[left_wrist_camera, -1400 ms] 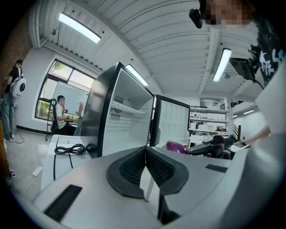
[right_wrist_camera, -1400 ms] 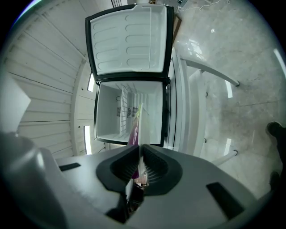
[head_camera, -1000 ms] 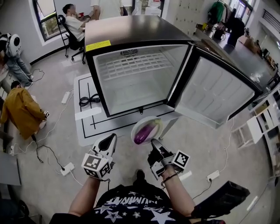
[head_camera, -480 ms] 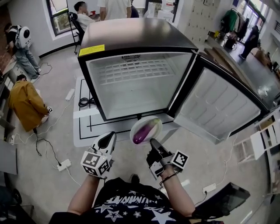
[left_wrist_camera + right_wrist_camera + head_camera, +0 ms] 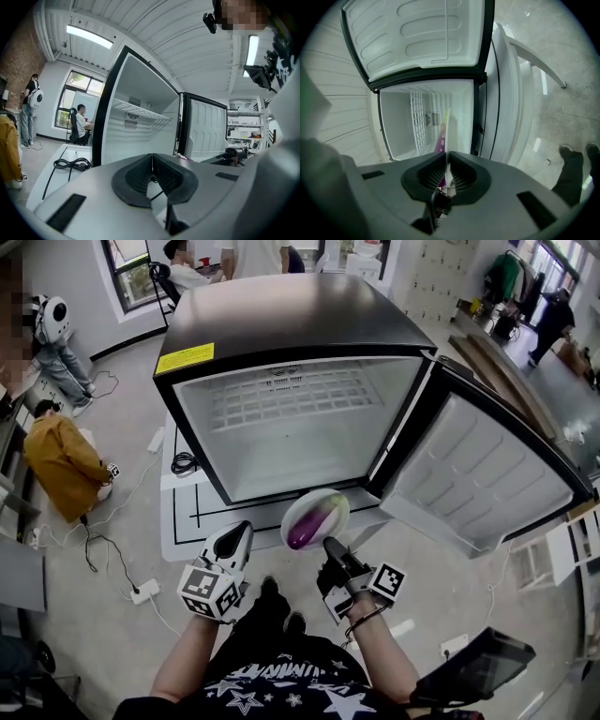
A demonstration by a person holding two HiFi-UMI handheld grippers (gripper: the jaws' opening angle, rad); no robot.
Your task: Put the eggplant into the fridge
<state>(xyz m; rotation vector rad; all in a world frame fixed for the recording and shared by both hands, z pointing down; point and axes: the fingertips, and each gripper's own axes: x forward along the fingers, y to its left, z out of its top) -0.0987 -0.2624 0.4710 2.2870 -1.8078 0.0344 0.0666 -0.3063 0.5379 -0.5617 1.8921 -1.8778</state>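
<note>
The right gripper (image 5: 328, 543) is clamping the near rim of a plate (image 5: 334, 502) just in front of the open fridge (image 5: 281, 315). The eggplant (image 5: 305, 527) is lying on it, long axis pointing toward the fridge. The left gripper (image 5: 239, 532) is hanging empty, jaws together.

The fridge (image 5: 281, 320) stands straight ahead of me, its door (image 5: 478, 479) swung out to the right and a wire shelf (image 5: 291, 395) high at the back of the compartment. Between me and its open front is the plate (image 5: 323, 498) with the eggplant (image 5: 307, 524) lying on it, its near rim pinched in my right gripper (image 5: 328, 546), and my left gripper (image 5: 241, 532) is just left of the plate, apart from it. On the floor to the fridge's left lies a coiled cable (image 5: 184, 463), farther left a person (image 5: 61, 465) crouches, and a power strip (image 5: 143, 592) lies near my left side.
</note>
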